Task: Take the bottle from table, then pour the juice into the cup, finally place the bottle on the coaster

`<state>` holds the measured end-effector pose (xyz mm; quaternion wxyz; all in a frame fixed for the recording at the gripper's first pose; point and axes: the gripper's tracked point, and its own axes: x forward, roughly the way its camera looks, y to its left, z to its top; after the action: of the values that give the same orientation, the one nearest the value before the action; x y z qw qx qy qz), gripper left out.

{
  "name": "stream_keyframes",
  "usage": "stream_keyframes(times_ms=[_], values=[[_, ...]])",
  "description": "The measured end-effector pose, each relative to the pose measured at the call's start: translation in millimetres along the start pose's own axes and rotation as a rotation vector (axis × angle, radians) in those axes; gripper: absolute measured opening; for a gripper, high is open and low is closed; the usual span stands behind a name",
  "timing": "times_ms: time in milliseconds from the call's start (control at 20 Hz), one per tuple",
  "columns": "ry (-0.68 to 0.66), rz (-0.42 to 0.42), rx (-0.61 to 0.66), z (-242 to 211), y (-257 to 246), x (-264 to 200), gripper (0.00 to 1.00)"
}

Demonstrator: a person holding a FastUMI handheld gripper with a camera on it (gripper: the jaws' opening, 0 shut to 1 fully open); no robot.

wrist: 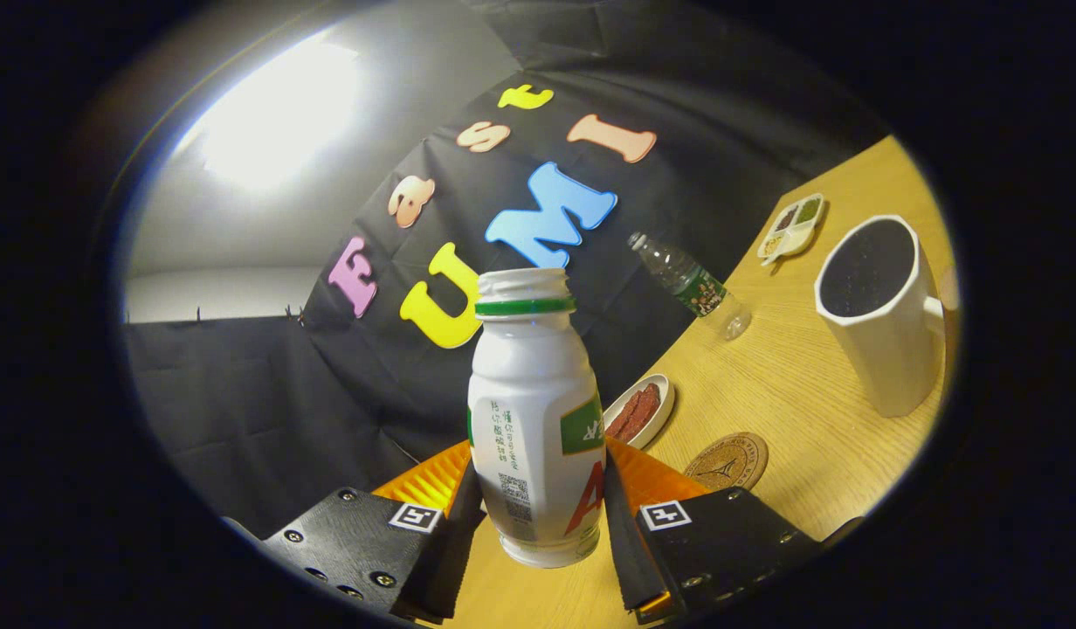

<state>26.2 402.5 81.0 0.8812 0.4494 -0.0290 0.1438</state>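
While my gripper (538,515) clamps the white plastic bottle (534,419) with its green neck band, I see the round cork coaster (727,461) near it and the white faceted cup (879,314) beyond.

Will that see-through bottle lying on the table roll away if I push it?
Probably. The clear bottle lies on its side and looks round, so a nudge may roll it. It seems nearly empty, so likely light and squashy.
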Motion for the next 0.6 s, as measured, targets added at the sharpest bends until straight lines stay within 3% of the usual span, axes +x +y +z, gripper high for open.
stream_keyframes(times_ms=[600], values=[[-0.163, -0.002, 0.428, 56.8, -12.8, -15.3, 0.67]])
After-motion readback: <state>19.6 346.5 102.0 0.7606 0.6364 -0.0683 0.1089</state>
